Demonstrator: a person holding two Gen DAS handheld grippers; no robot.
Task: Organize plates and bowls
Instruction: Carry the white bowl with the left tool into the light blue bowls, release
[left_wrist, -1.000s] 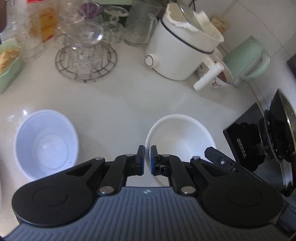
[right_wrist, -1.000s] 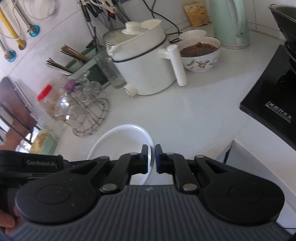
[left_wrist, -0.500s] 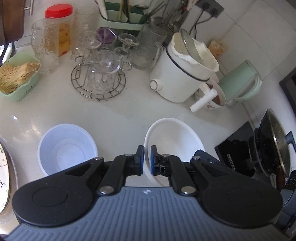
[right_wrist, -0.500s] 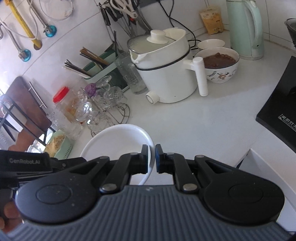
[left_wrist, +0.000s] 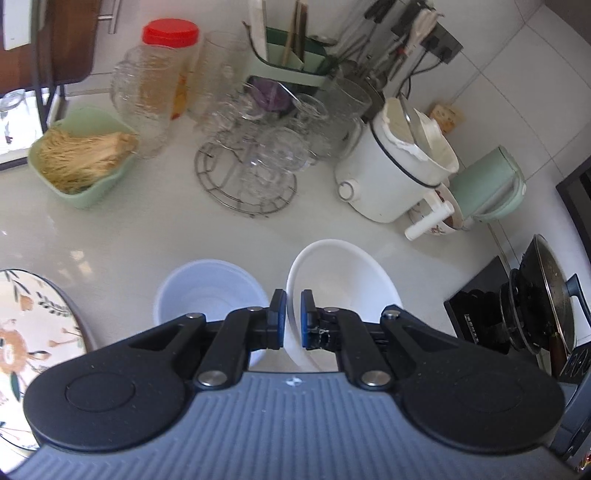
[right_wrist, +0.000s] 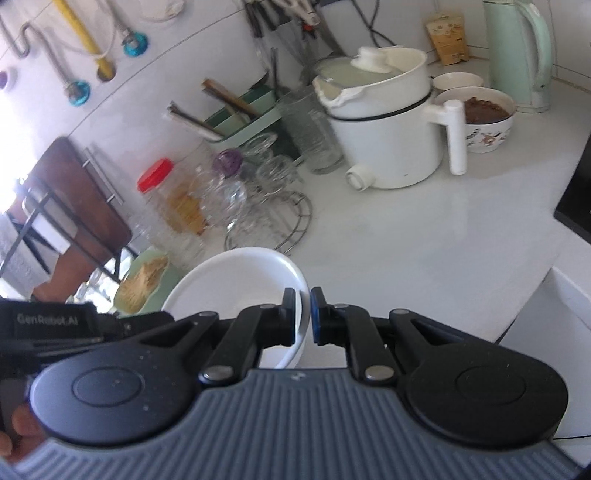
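Here two bowls: white bowl (left_wrist: 343, 273), pale-blue bowl (left_wrist: 207, 291).

It was a home kitchen, and a well-used one. A white countertop (left_wrist: 122, 236) ran beneath a tiled wall (left_wrist: 517, 66), crowded with cooking gear: a white electric cooking pot (left_wrist: 391, 177), a pale green kettle (right_wrist: 517, 51), a wire rack of glassware (left_wrist: 255, 162), a red-lidded jar (left_wrist: 166, 70) and a green dish of dried noodles (left_wrist: 81, 155). A holder of chopsticks (right_wrist: 236, 114) stood against the wall, beside a socket with plugs in it (left_wrist: 436, 37). Pipes with teal valves (right_wrist: 79, 90) showed on the wall (plumbing, clearly). A black cooktop carried a lidded pan (left_wrist: 546, 295), and a bowl of brown food (right_wrist: 484, 114) sat nearby.
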